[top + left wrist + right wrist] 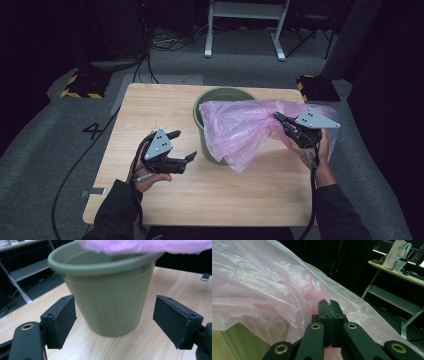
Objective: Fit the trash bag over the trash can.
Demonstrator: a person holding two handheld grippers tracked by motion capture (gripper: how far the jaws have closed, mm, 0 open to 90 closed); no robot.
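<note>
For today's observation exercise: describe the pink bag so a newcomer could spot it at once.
On the wooden table stands a green bin. Draped over its rim is the bag, pinched at one edge by the right gripper. It is the one thin, crinkled, see-through pink thing there.

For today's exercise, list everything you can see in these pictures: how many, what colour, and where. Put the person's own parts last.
bin: one, olive green, upright at the back middle of the table
bag: one, pink see-through plastic, draped over the bin's right side
table: one, light wood
frame: one, white metal, on the floor behind
blocks: two, black with yellow stripes, at the table's far corners
left gripper: black, open, left of the bin
right gripper: black, shut on the bag
sleeves: two, dark
</note>
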